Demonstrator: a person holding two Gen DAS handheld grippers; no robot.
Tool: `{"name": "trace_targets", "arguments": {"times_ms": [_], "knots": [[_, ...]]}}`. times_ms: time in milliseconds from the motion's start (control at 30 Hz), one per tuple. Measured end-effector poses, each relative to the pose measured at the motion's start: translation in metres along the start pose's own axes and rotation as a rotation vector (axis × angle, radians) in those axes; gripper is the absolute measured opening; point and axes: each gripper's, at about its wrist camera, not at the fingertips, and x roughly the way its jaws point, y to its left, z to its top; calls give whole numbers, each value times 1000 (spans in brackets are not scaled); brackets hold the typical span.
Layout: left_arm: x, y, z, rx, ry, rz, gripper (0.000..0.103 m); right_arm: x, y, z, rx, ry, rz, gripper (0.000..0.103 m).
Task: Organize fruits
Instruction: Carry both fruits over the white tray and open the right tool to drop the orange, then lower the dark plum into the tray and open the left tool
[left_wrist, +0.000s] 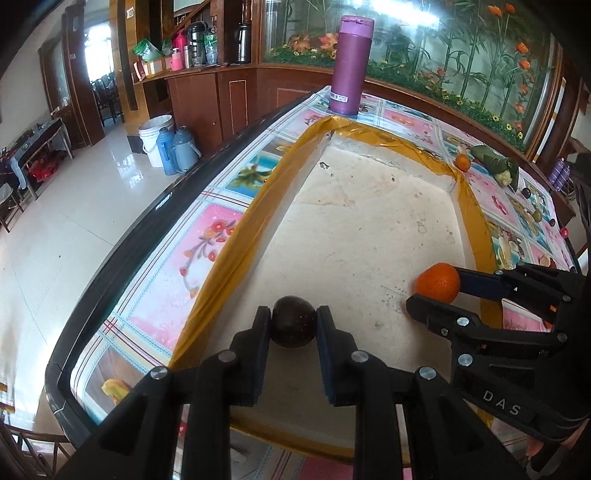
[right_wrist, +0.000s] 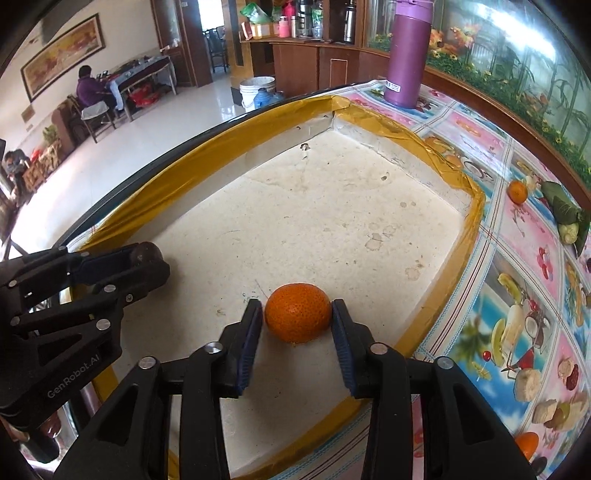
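Note:
A white tray (left_wrist: 369, 221) with a yellow taped rim lies on the patterned tablecloth. My left gripper (left_wrist: 293, 312) is shut on a dark round fruit (left_wrist: 293, 326), which touches the tray floor near the front left. In the right wrist view this gripper (right_wrist: 153, 264) and the dark fruit (right_wrist: 147, 253) sit at the left. An orange (right_wrist: 297, 317) rests on the tray floor between the pads of my right gripper (right_wrist: 297, 306). The pads stand close on either side without pressing it. The left wrist view shows this gripper (left_wrist: 434, 288) and the orange (left_wrist: 437, 282) at the tray's right side.
A tall purple flask (left_wrist: 351, 66) stands beyond the tray's far corner. On the cloth to the right lie a second orange (right_wrist: 517, 192), a green leaf-wrapped bundle (right_wrist: 561, 210) and small dark fruits (left_wrist: 526, 192). The table's black edge (left_wrist: 147, 229) runs along the left.

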Motion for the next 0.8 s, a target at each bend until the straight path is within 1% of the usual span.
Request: {"name": "trace_targets", "arguments": {"times_ms": [100,267,300,367,467,500,533,600,800], "knots": [[-3,3,0,-16,3,-19,28,-2,1,-1,-4,-2,-15,41],[-11,1,-4,-5,-8,3,29,-12,-4,-5,8,-13,-26,42],[-14,0,-6,-3,-11,8,31,-16,-5,-7,12,-17,-26,42],[-20,-1,-8,-7,-23,22,44,-24,-9,-11,21,-26,-23,42],[-28,-2,-11,-31,-39,24,53,-40,-13,-19,42,-55,-1,42],[-31,-3,-12,-35,-41,28,54,-46,-14,-22,45,-64,-3,44],[-33,-4,-13,-38,-44,28,56,-50,-14,-25,46,-68,-12,49],[-37,-9,-14,-41,-49,30,58,-59,-17,-34,53,-76,-16,53],[-46,-32,-19,-34,-54,18,59,-79,-35,-62,106,-78,-15,53]]}}
